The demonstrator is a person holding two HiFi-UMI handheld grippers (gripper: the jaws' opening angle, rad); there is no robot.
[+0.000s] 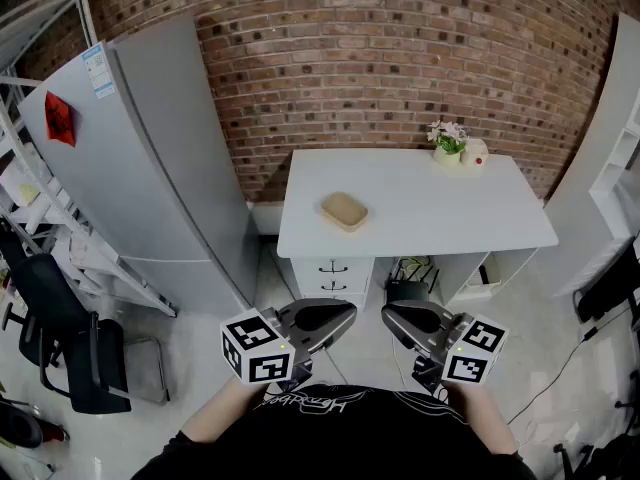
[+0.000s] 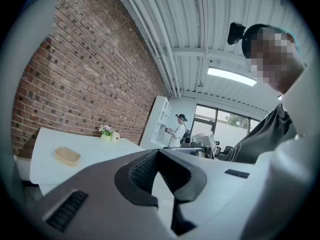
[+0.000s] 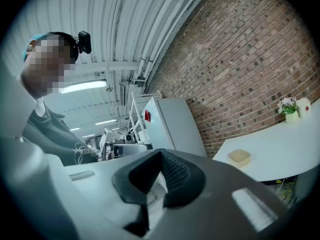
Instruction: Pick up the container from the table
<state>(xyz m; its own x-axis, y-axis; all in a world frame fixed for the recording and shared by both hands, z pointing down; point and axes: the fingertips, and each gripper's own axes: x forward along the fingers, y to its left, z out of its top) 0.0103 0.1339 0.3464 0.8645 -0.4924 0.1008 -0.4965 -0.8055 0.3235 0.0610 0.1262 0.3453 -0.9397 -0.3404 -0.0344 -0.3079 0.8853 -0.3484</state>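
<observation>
The container [image 1: 345, 211] is a shallow tan tray lying on the white table [image 1: 440, 203], left of its middle. It also shows small in the left gripper view [image 2: 67, 155] and in the right gripper view [image 3: 239, 157]. Both grippers are held low, close to the person's body and well short of the table. My left gripper [image 1: 336, 316] [image 2: 159, 152] is shut with nothing in it. My right gripper [image 1: 396, 317] [image 3: 161, 153] is likewise shut and empty. The two point toward each other, tips a small gap apart.
A small pot of flowers [image 1: 449, 141] stands at the table's far right corner by the brick wall. A tall grey fridge [image 1: 150, 168] stands left of the table, black chairs [image 1: 70, 353] nearer left. Drawers [image 1: 333, 273] sit under the table. White shelving [image 1: 622, 158] lines the right.
</observation>
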